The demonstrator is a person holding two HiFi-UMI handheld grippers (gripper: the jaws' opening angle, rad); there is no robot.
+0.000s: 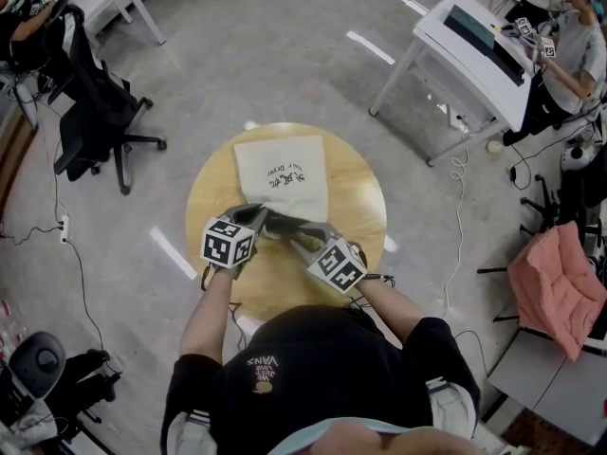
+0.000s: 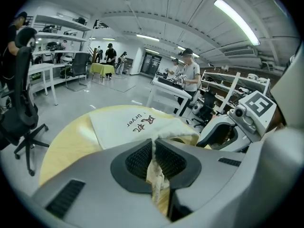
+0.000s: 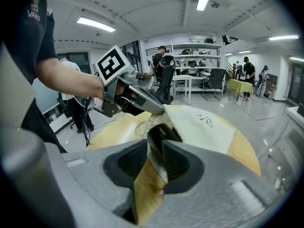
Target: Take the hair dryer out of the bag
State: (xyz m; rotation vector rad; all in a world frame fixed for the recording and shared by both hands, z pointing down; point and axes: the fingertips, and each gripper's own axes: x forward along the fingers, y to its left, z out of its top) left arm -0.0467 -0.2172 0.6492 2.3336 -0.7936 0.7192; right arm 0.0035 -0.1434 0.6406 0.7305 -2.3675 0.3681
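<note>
Hair dryer (image 3: 161,133) pokes black from the mouth of the cloth bag (image 1: 282,173), pinched together with some cloth in our right gripper (image 3: 154,163). Our left gripper (image 2: 153,158) clamps the hem. That trapped cloth could drag the bag along, or the dryer could slip. Print reads "Dryer" beside red characters; the dryer's lettering is illegible.

Round wooden table (image 1: 211,207) stands mid-room on a grey glossy floor (image 1: 285,55). Left of it, well apart: a black office chair (image 1: 95,112) on castors. A power strip (image 1: 64,227) lies on the floor below the chair, cord trailing. Upper right: a white desk (image 1: 474,50) with a person (image 1: 579,55) seated at its far side, and a white cable (image 1: 459,171) looped on the floor by a desk leg. Right edge — pink cloth (image 1: 555,287), draped. Left gripper view: green-covered table (image 2: 102,69) far back, ceiling light strip (image 2: 235,19) lit.
</note>
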